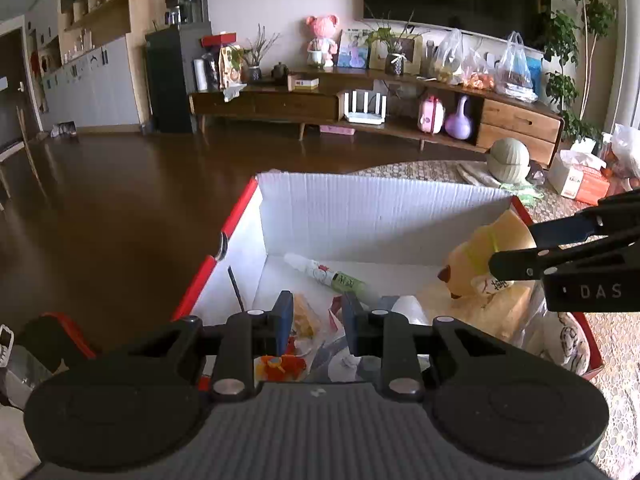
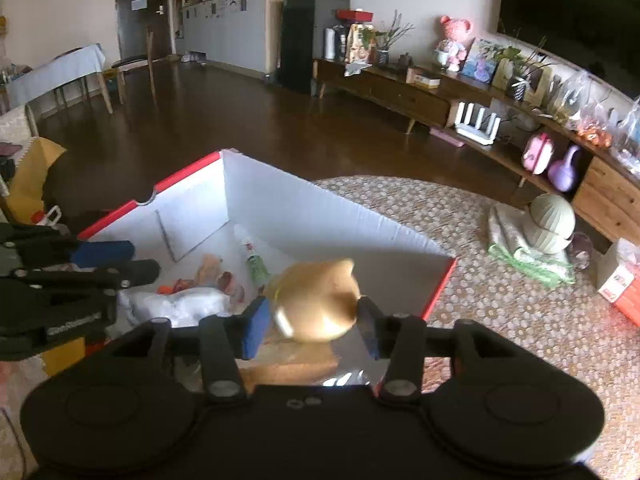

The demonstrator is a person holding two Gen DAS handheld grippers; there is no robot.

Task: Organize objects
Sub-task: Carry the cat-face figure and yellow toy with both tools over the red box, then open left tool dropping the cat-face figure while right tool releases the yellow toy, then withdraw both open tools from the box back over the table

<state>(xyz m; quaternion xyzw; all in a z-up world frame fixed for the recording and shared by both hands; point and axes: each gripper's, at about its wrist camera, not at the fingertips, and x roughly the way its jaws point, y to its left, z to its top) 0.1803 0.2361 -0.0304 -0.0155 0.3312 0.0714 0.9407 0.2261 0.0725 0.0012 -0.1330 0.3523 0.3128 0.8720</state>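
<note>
Carrying a tan toy figure point(image 2: 320, 304) clamped in our right claw point(image 2: 314, 326), we hold it over the white box point(image 2: 280, 208) at lower centre; next we lower and release. Our left claw point(image 1: 318, 322) hovers parted and empty above a tube point(image 1: 326, 274) and wrappers crowding the box floor.

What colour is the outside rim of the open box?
Red; the box is white inside. It shows best in the right wrist view.

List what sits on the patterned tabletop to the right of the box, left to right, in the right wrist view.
Folded green-edged cloth → ribbed pale green pot resting on the cloth → tissue box at the right edge.
</note>
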